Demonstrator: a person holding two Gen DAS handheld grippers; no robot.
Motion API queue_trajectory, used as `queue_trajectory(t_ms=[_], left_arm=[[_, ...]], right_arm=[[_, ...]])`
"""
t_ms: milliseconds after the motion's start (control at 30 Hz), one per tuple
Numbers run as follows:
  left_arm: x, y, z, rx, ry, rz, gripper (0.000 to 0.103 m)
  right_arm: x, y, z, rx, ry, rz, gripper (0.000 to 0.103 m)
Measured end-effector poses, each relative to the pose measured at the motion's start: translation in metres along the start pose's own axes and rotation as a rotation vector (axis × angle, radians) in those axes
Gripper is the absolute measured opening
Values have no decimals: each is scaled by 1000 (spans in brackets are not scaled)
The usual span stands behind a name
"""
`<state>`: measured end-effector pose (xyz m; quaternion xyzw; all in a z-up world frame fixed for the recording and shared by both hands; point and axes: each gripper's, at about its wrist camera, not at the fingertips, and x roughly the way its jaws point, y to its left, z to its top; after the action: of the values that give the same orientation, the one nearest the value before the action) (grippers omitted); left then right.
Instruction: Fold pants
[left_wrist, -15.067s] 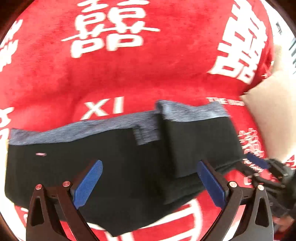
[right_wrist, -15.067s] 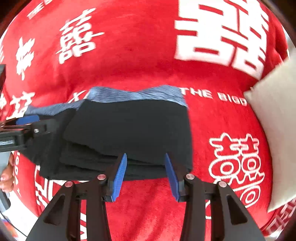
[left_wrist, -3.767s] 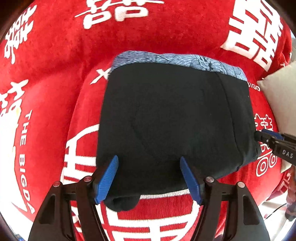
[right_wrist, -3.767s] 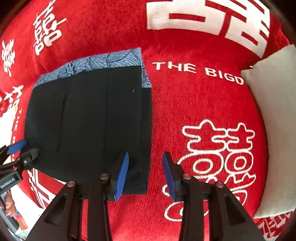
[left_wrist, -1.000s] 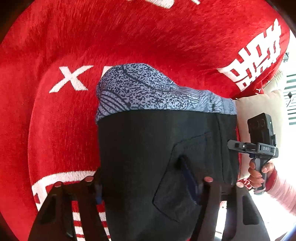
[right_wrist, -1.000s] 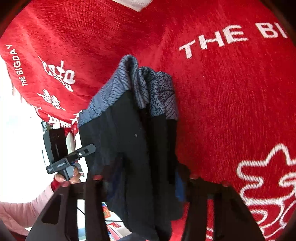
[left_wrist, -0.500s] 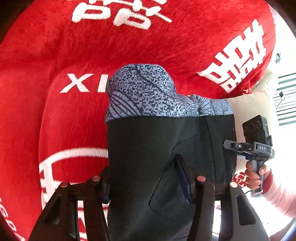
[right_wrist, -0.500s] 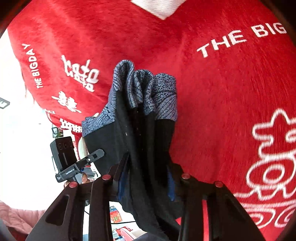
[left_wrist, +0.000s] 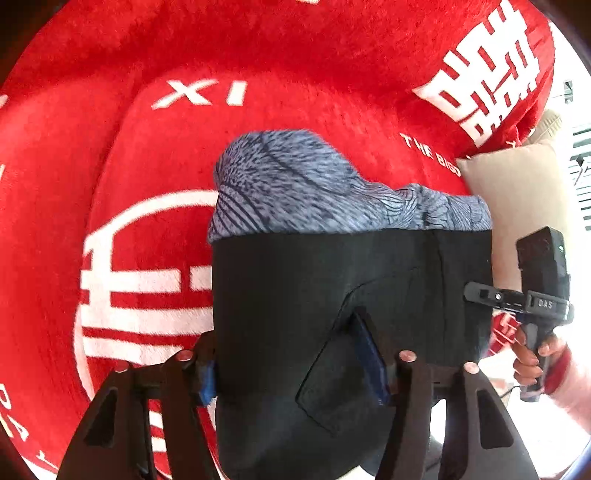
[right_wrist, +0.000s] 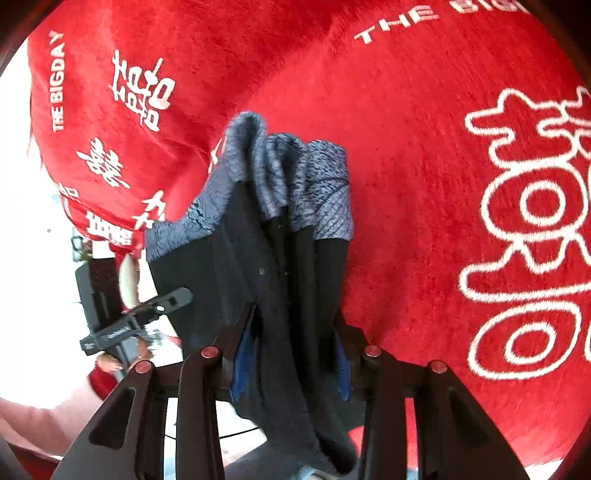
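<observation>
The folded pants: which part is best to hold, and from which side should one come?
Grip the black stacked edge opposite the blue-grey waistband, coming from that side, as both grippers do: left gripper, right gripper. The pants layers there are thick and even.

Home, prob. bedroom: red wedding blanket (left_wrist: 295, 74), cushion (left_wrist: 517, 192).

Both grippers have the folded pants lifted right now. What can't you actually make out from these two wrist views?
- Left wrist: the pants cover the left gripper fingertips; lower edge cut off by frame.
- Right wrist: bunched layers hide the right gripper pads; fold neatness unclear.
- Both: the waistband is motion-blurred; whether it touches the red blanket is unclear.
</observation>
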<state>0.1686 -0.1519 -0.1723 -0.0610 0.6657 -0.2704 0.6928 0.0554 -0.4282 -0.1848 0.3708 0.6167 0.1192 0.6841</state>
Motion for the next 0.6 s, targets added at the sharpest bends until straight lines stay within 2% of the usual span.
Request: queue_trajectory(t_ms=[67,200,267,367,500,600], left_arm=[[1,-1,-1,-3,-17,44,80],[1,-2,-4,-17,-33,86,83],[-1,-2,-5,-21,-41,128,89],[-7,-5,-9,-21,-59,177,89],[-14,-8,-15,-36,-75,256,89],[-20,-14,-20,-43,-86,319,89]], right_arm=[[1,-1,1,-2,-10,-14,44],[2,2,1,-19,-19,-51,51],[-1,3,-1,-19,-20,-66,52],[-5,8,-3,-17,-25,-94,54],[-21,12,-8,-5,-59,-133,71],[-34,17,-12,9,-94,-193,79]])
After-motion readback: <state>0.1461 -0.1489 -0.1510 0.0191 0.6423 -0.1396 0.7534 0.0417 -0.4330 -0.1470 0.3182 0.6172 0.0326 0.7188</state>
